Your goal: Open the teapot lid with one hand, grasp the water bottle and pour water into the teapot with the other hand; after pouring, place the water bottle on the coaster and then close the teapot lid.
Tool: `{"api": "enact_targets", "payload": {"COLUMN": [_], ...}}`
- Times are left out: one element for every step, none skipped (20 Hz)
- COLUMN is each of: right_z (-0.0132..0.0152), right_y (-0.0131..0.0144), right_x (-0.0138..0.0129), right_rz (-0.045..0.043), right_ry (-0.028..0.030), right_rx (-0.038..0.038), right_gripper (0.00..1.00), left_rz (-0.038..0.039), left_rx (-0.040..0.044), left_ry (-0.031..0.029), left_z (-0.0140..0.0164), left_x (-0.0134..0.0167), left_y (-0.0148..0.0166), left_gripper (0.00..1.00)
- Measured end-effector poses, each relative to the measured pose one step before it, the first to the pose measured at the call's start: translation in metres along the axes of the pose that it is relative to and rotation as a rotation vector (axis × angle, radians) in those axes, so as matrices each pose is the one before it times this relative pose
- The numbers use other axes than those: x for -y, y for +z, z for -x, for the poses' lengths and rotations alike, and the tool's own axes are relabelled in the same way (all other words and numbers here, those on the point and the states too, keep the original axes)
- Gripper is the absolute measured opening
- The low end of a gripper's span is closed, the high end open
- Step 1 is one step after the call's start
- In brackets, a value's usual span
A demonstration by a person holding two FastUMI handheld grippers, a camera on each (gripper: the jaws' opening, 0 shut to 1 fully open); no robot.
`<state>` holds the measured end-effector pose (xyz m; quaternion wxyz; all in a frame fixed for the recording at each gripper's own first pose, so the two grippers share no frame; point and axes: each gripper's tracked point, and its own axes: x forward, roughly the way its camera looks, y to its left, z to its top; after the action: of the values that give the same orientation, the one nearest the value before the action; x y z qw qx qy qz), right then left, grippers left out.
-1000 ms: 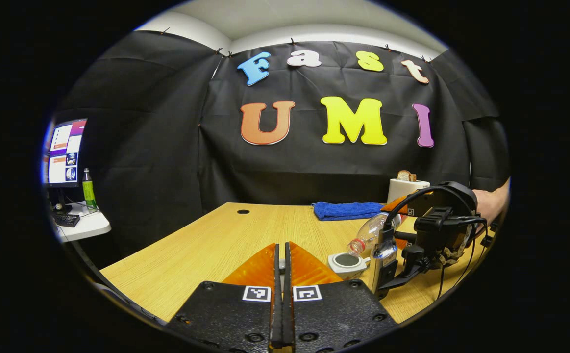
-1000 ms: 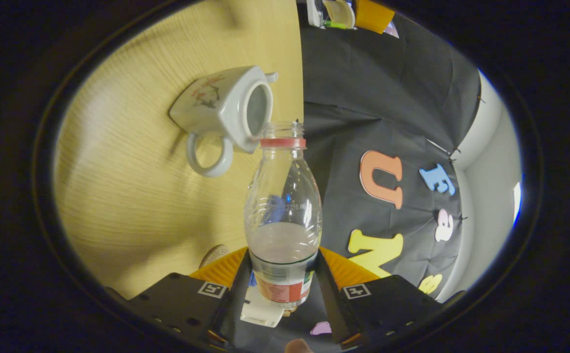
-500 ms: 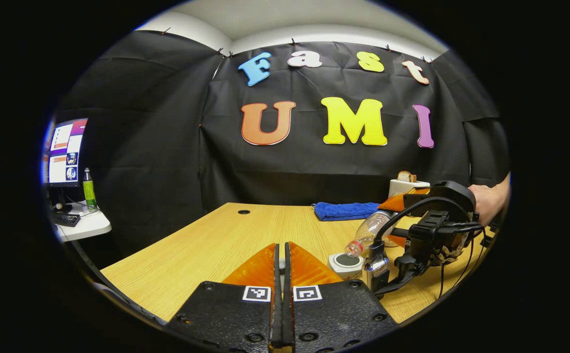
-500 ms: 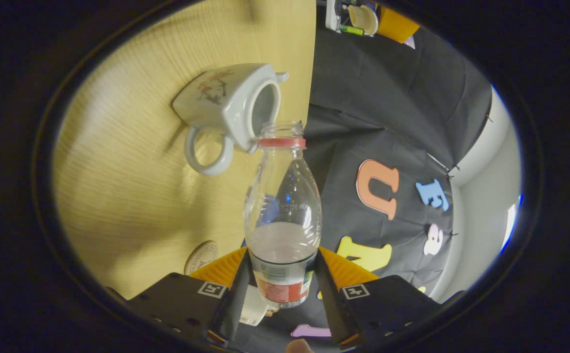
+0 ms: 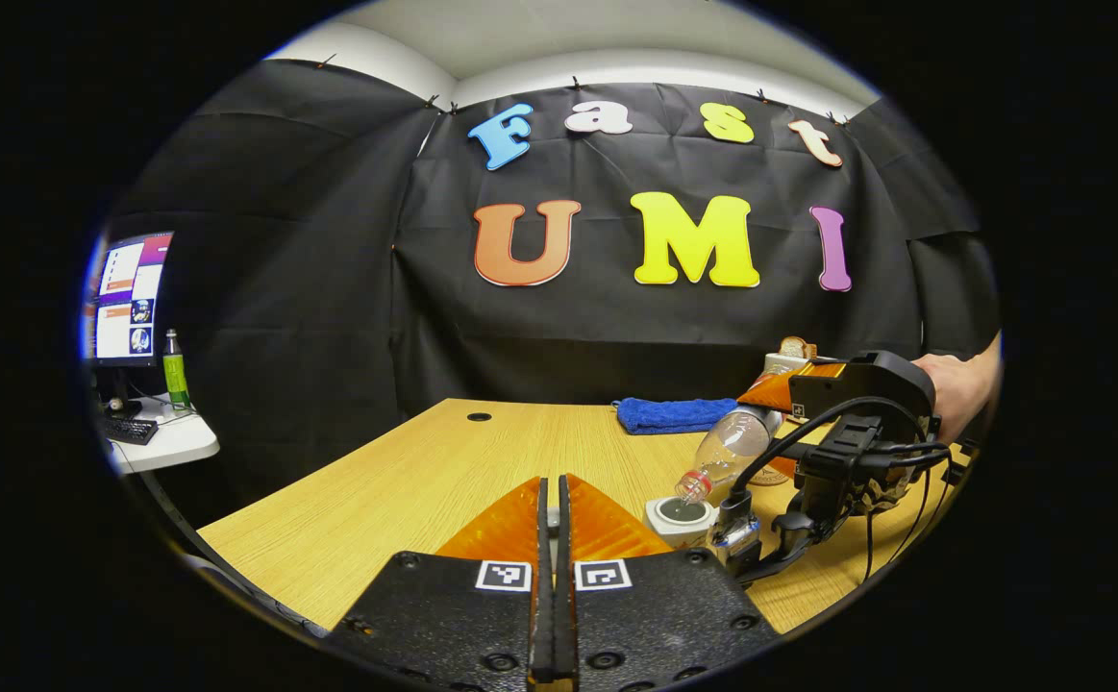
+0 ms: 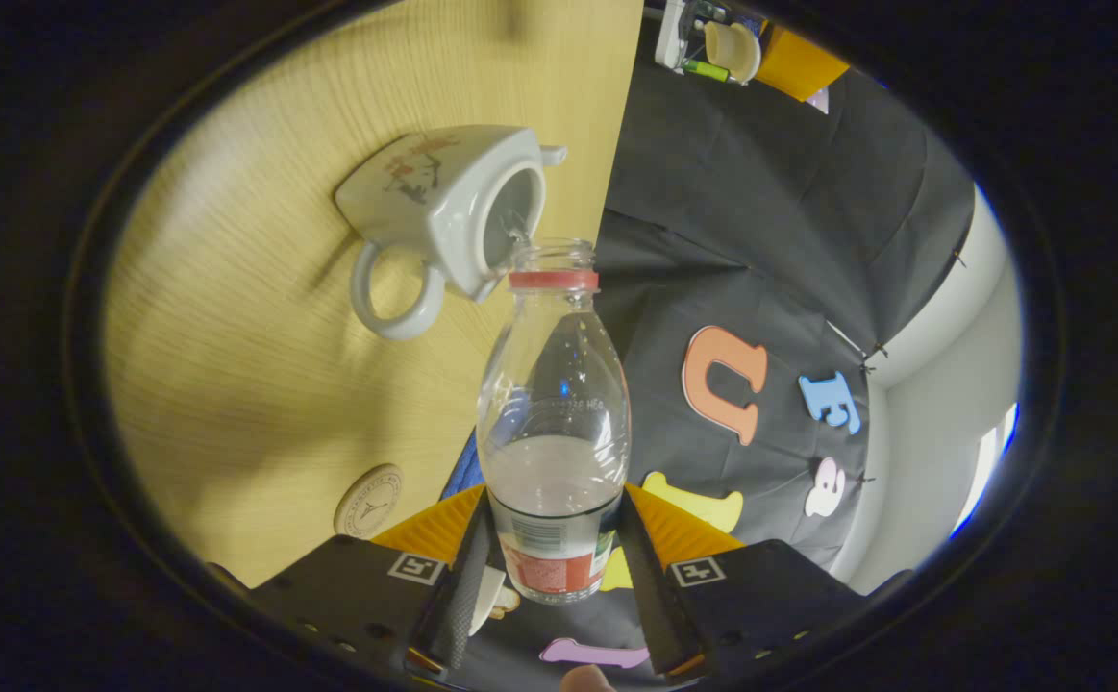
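Your right gripper (image 6: pixel 551 538) clamps the water bottle (image 6: pixel 556 423) by its base; its long axis points up-frame, mouth at the teapot (image 6: pixel 443 207) opening, upper left; your left gripper (image 5: pixel 549 538) is pressed closed low-centre, contents unclear.

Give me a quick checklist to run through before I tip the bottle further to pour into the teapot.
1. Grip on bottle: both fingers of the right gripper press its lower body. Ok.
2. Bottle cap off: neck is open. Ok.
3. Teapot lid off: opening is bare. Ok.
4. Bottle mouth over the opening: in the left gripper view the bottle slants down with its mouth just above the teapot. Ok.
5. Water flowing: a thin trickle seems to show at the bottle mouth. Cannot tell.
6. Lid held by the left gripper: fingers are closed, lid itself is hidden. Cannot tell.
7. Coaster free for the bottle: nothing on it. Ok.
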<state>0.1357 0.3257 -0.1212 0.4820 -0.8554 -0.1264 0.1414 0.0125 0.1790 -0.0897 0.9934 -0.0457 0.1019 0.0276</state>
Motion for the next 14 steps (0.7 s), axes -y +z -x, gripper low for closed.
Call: {"api": "enact_targets", "payload": {"right_z": [0.00041,-0.00039,0.00062,-0.00007,0.00018,-0.00141,-0.00031,-0.00058,-0.00025,-0.00079,0.00037,0.00002,0.00081,0.00038], "right_y": [-0.00047,-0.00014,-0.00025,-0.00026,-0.00002,-0.00088,-0.00053,0.00061,-0.00005,-0.00035,0.00076,-0.00019,-0.00045,0.00067], "right_x": [0.00083,0.00113,0.00103,0.00058,0.00148,0.00065,0.00072,0.00122,0.00037,0.00106,0.00072,0.00189,0.00159,0.00051], "right_rz": [0.00621,0.00806,0.00875,0.00814,0.00663,0.00709,0.00864,0.00969,0.00738,0.00654,0.00872,0.01175,0.01199,0.0082], "right_ry": [-0.00322,-0.0047,-0.00337,-0.00291,-0.00217,-0.00267,-0.00315,-0.0031,-0.00077,-0.00034,-0.00203,-0.00519,-0.00419,-0.00229], "right_rx": [0.00117,0.00173,0.00183,0.00033,0.0009,-0.00071,0.0,-0.00105,0.00048,0.00024,-0.0008,0.00068,-0.00034,0.00182], "right_gripper": [0.7,0.72,0.72,0.71,0.71,0.71,0.7,0.71,0.71,0.71,0.7,0.7,0.71,0.71], "left_rz": [0.00087,0.00002,-0.00018,0.00136,0.00061,-0.0003,0.00031,0.00052,0.00059,0.00042,0.00055,0.00025,0.00011,0.00113], "left_rx": [-0.00012,0.00116,0.00003,-0.00022,-0.00031,-0.00028,0.00158,0.00114,0.00043,-0.00094,-0.001,0.00125,-0.00025,0.00106], "left_ry": [0.00024,-0.00027,-0.00059,0.00108,-0.00049,0.00104,-0.0001,-0.0004,-0.00022,-0.00046,0.00054,-0.00044,0.00112,-0.00073], "left_z": [-0.00039,0.00077,-0.00001,0.00025,0.00048,-0.00053,0.00019,0.00039,-0.00015,-0.00011,-0.00029,0.00054,0.00037,0.00023], "left_x": [-0.00014,0.00037,0.00008,-0.0004,0.00041,-0.00085,0.00015,-0.0001,0.00027,-0.00028,-0.00001,-0.00029,-0.0007,-0.00007], "left_y": [0.00006,0.00068,0.00032,-0.00048,-0.00046,-0.00001,0.00051,0.00037,0.00006,-0.00011,-0.00044,-0.00025,0.00022,0.00078], "left_gripper": [0.02,0.03,0.03,0.03,0.02,0.03,0.03,0.02,0.02,0.03,0.02,0.02,0.02,0.02]}}
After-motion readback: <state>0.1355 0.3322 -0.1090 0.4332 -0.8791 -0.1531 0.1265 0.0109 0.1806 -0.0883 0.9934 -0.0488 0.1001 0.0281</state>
